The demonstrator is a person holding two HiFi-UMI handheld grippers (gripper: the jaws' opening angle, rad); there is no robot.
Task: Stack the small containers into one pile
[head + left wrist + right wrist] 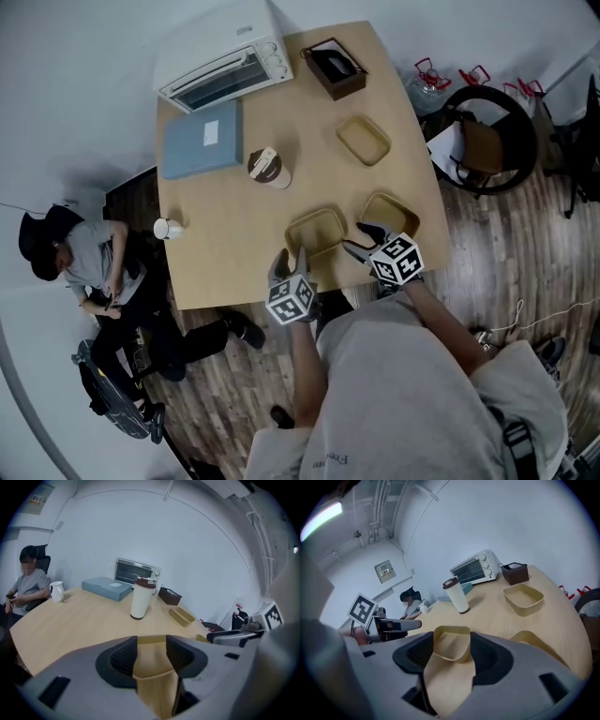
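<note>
Three shallow tan containers lie apart on the wooden table (234, 234). One container (363, 140) is far out toward the back right, also seen in the right gripper view (524, 598). A second container (316, 232) lies near the front edge. The third container (390, 214) lies to its right. My left gripper (291, 258) stands open just short of the second container's near left corner, whose wall (154, 677) shows in the gap. My right gripper (361, 239) is open between the two near containers, with the second container (452, 644) showing past its fingers. Neither holds anything.
A white toaster oven (225, 61), a blue flat box (202, 139), a dark-lidded cup (269, 168), a white mug (169, 228) and a brown box (335, 67) share the table. A person (89, 262) sits at the left. A chair (487, 141) stands to the right.
</note>
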